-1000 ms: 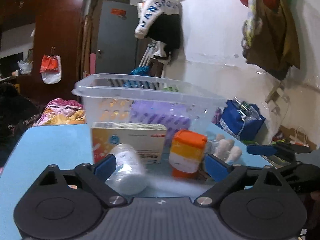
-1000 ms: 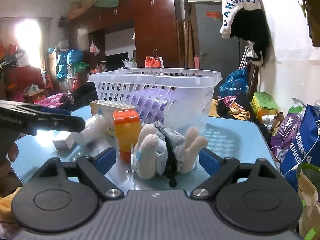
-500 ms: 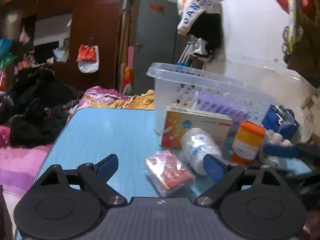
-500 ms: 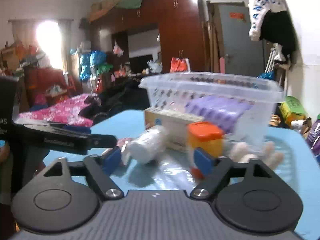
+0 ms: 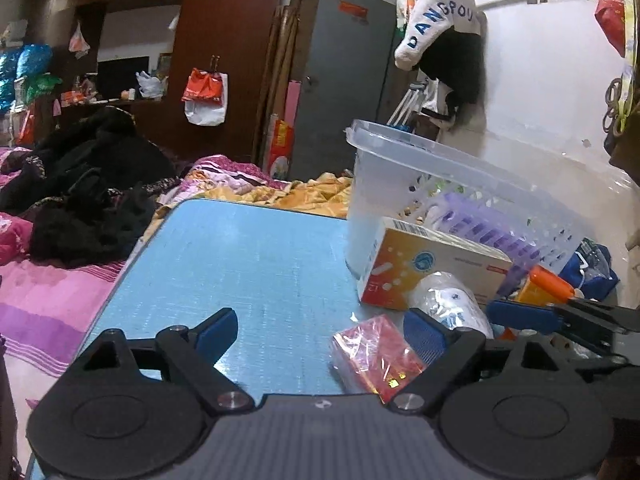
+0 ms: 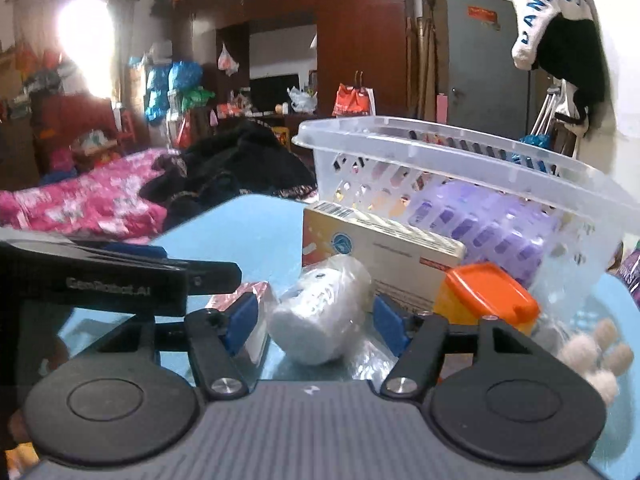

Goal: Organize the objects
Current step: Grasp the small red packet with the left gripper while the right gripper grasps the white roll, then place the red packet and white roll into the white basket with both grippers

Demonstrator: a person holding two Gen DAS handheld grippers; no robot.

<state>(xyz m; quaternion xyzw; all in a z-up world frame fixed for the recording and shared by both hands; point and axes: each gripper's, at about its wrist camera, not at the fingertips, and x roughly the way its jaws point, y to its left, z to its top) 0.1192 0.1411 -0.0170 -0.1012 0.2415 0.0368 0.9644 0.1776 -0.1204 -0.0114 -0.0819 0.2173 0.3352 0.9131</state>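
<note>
Blue table point(image 6: 248, 232), cluttered bedroom: wrapped white roll point(image 6: 320, 312) on its side at the carton's 6 o'clock, between right gripper's point(image 6: 312, 322) spread jaws, light, squashy, slippery, best pinched mid-body; left gripper point(image 5: 320, 330) spread, empty.

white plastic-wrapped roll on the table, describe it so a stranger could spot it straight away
Find the clear plastic basket on the blue table. In front of it lies an orange-and-white box, and the roll lies before that box. It alone is white, cylindrical and film-wrapped.
</note>
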